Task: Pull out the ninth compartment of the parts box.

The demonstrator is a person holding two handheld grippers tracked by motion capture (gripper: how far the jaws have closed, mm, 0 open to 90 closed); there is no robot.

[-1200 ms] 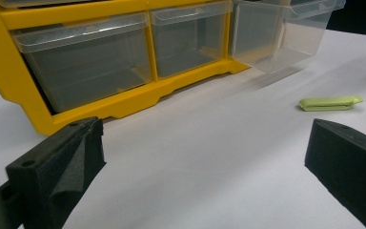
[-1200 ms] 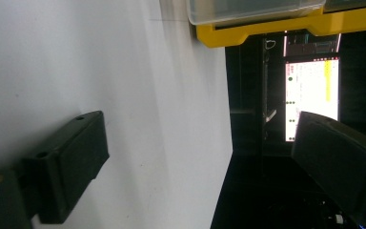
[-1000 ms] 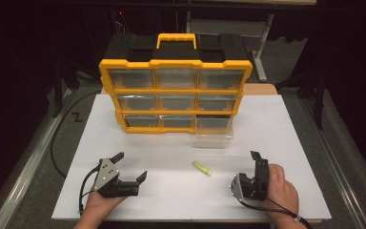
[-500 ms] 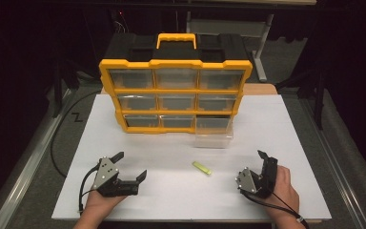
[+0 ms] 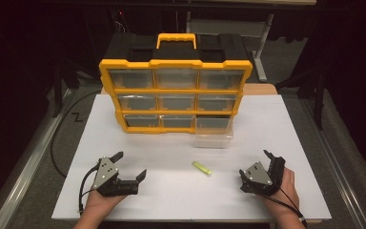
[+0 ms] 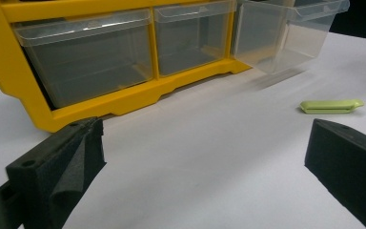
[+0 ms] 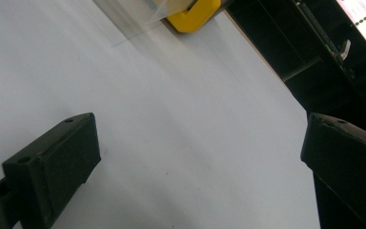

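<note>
1. A yellow organizer stands upright at the far middle of the white tabletop, with nine clear drawers in three rows and a yellow handle on top.
2. Its bottom-right drawer is pulled out toward the person; the other drawers sit flush.
3. A small green piece lies flat on the tabletop, in front of the open drawer and well apart from it, between the two grippers.
4. The left gripper rests low at the near left, its fingers spread and holding nothing. In the left gripper view the green piece lies ahead by the right finger, with bare tabletop between.
5. The right gripper is at the near right, fingers spread and empty. Its own view looks past the organizer's corner toward the tabletop's right edge.
6. Nothing stands between either gripper and the green piece.
7. Compared with a second ago, the right gripper has tilted and shifted slightly rightward; the left gripper, piece and drawer lie as before.
</note>
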